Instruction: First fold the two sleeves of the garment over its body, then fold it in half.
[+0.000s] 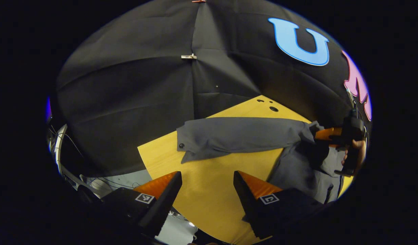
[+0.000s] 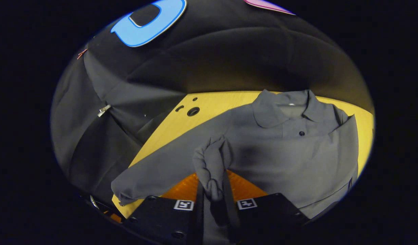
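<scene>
Grey garment, sleeve bunched, pinched

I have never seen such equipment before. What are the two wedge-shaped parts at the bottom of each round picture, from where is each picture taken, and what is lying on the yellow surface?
Those wedges are the two fingers of a hand-held gripper; a person holds one in each hand. Each picture comes from a camera riding on one tool. On the yellow wooden table lies a grey long-sleeved collared shirt. In the left gripper view, the left hand-held gripper hangs open above the table, near one spread sleeve. In the right gripper view, the right hand-held gripper is shut on a bunch of the shirt's cloth.
</scene>
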The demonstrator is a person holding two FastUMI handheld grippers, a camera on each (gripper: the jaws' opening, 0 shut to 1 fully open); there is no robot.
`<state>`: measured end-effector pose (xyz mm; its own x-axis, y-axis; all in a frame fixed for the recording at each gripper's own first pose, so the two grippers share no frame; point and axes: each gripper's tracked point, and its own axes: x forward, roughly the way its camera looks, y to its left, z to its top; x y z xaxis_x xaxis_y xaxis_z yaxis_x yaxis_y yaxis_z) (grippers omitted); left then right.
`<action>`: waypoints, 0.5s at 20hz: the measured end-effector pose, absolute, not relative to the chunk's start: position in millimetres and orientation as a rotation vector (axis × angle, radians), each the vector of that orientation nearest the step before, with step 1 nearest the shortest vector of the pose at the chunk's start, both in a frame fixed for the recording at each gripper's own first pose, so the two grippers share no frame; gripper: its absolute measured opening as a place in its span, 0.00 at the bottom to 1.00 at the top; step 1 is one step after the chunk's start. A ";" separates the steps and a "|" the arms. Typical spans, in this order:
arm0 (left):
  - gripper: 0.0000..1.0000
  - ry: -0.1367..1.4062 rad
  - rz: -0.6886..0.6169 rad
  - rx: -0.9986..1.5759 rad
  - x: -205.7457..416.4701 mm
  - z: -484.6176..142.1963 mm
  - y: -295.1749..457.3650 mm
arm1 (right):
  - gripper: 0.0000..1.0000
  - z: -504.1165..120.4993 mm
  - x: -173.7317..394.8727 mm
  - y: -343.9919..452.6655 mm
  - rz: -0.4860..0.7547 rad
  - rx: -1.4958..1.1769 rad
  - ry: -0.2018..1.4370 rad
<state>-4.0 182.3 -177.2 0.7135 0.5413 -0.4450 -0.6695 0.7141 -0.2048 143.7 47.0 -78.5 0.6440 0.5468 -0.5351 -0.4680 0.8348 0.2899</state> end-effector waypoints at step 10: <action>0.92 0.340 0.796 -0.473 5.4 -185.3 260.3 | 0.99 -58.1 100.8 -22.6 0.500 0.073 0.648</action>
<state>5.4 260.3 -185.3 0.6547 0.5992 -0.4609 -0.7473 0.6047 -0.2754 100.8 -22.6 -58.1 0.6832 0.4683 -0.5603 -0.4235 0.8792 0.2183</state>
